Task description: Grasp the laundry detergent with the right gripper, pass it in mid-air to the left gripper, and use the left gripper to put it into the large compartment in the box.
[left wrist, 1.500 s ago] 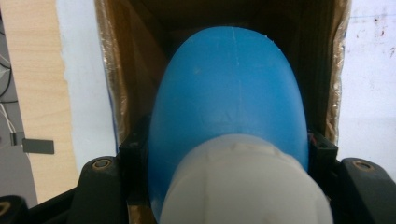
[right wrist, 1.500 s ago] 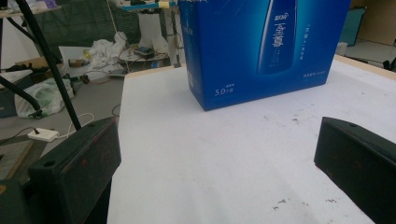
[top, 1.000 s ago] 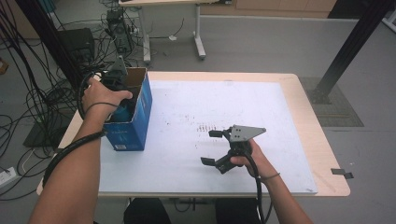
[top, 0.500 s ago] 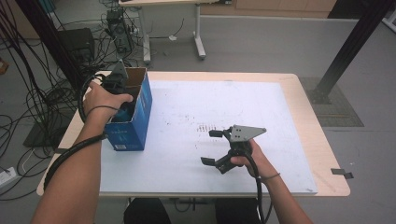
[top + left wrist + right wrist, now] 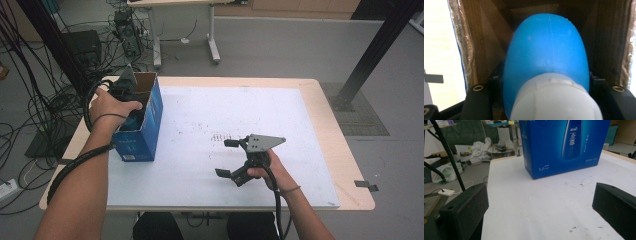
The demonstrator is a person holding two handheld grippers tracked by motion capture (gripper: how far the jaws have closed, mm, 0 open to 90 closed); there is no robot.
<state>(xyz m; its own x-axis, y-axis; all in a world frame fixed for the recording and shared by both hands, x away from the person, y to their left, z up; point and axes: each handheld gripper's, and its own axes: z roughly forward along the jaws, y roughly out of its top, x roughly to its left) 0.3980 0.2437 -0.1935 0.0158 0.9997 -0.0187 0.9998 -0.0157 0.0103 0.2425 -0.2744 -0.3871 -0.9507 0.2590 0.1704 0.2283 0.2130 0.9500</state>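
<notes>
The blue plastic bottle with a white cap (image 5: 546, 57) sat inside the open blue cardboard box (image 5: 142, 130) at the surface's (image 5: 210, 175) left edge, clamped between my left fingers (image 5: 131, 102). My right fingers (image 5: 227, 157) hovered wide apart and empty over the white surface, well apart from the box.

In the high view, the left gripper (image 5: 131, 107) sinks into the open top of the blue box (image 5: 142, 135) at about nine o'clock on the table, so its jaws and load are hidden by the box walls and the left hand (image 5: 112, 106). In the left gripper view, the blue bottle (image 5: 546, 57) is blurred by closeness, its white cap (image 5: 556, 100) cut off at six o'clock, and it covers the jaw pads. In the right gripper view, the box's top runs off at twelve o'clock, and its small print is too fine to read.
</notes>
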